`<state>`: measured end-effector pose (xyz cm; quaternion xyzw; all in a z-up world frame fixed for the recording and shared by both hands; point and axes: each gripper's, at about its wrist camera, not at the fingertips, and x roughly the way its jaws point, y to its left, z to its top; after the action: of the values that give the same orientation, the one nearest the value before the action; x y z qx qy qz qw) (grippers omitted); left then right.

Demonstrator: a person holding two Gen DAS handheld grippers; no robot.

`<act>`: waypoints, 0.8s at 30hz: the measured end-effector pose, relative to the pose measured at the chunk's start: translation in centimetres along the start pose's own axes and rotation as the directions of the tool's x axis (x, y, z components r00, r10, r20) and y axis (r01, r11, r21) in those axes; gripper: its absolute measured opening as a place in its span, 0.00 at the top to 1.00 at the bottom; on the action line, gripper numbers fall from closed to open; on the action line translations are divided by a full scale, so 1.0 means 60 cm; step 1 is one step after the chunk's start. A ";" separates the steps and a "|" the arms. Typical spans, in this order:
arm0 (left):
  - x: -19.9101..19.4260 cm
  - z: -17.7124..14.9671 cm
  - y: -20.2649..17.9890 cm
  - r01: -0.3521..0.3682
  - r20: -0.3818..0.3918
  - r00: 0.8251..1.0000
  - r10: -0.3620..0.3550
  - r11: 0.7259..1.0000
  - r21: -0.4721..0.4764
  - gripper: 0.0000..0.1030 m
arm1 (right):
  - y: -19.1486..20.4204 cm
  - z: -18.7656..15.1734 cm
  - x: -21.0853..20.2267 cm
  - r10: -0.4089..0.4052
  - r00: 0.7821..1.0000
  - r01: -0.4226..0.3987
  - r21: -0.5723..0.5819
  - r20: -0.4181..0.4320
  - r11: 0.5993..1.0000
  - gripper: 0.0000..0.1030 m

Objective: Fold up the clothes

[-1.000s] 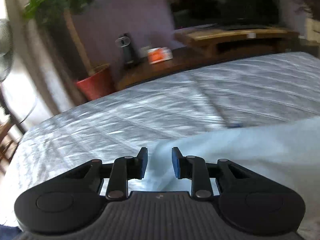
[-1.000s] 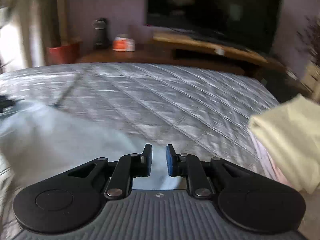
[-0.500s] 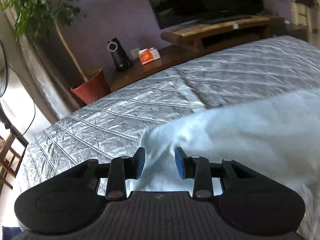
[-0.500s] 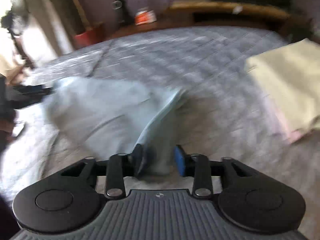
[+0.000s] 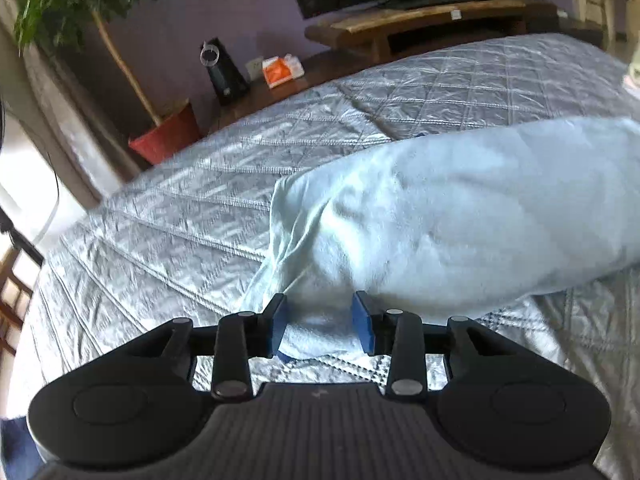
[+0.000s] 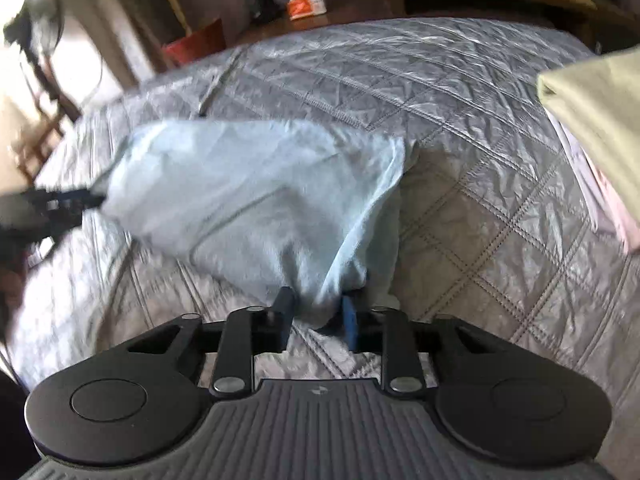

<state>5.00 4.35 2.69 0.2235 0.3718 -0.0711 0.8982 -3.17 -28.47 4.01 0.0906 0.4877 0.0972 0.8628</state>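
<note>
Left wrist view first: at the far left stands a leafy plant [image 5: 60, 4] in a red pot [image 5: 166, 136]. Next along, a dark speaker-like device [image 5: 224, 72] and an orange box [image 5: 282, 70] sit on a low wooden stand [image 5: 420, 20]. Across the foreground spreads my silver quilted bedspread [image 5: 180, 216]. On it lies the pale blue garment [image 5: 460, 216], bunched into a long roll running off to the right. My left gripper [image 5: 322, 326] has a lower corner of that cloth between its blue pads [image 5: 366, 328]; its jaws are opening, and the fabric fills the gap and looks touched by the left pad, though I cannot tell how firmly it is pressed.

Right wrist view, left to right: that other gripper appears dark and blurred at the garment's left end. From there the blue cloth stretches, partly lifted off the quilt, and narrows down toward me. My right gripper [image 6: 316, 314] has that narrowed end gathered between its fingers; the jaws are closing and the cloth is pinched there. Bare quilting follows on the right. At the far right edge a cream folded cloth [image 6: 592, 112] lies on top of something pink [image 6: 618, 216], well apart from the blue garment.
</note>
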 end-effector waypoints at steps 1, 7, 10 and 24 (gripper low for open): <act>-0.001 -0.004 -0.003 -0.009 0.008 1.000 0.009 1.000 0.008 0.67 | -0.002 -0.001 0.000 -0.028 1.000 0.028 -0.013 -0.007 1.000 0.82; 0.000 -0.008 0.006 0.002 0.017 1.000 -0.001 0.999 -0.042 0.67 | -0.026 -0.014 -0.015 -0.246 0.969 0.241 -0.115 -0.028 0.964 1.00; 0.000 -0.006 0.004 0.002 0.014 1.000 -0.002 1.000 -0.026 0.67 | -0.004 -0.009 -0.060 -0.217 0.970 0.233 -0.158 0.108 0.960 0.97; 0.004 -0.011 0.035 -0.027 0.026 0.999 0.027 0.999 -0.017 0.47 | 0.115 0.014 0.038 -0.113 0.994 0.104 -0.482 0.011 0.870 0.92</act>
<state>5.36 6.52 2.81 0.2200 0.3573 -0.0587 0.9058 -1.82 -21.27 4.31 -0.1551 0.4598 0.1676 0.8581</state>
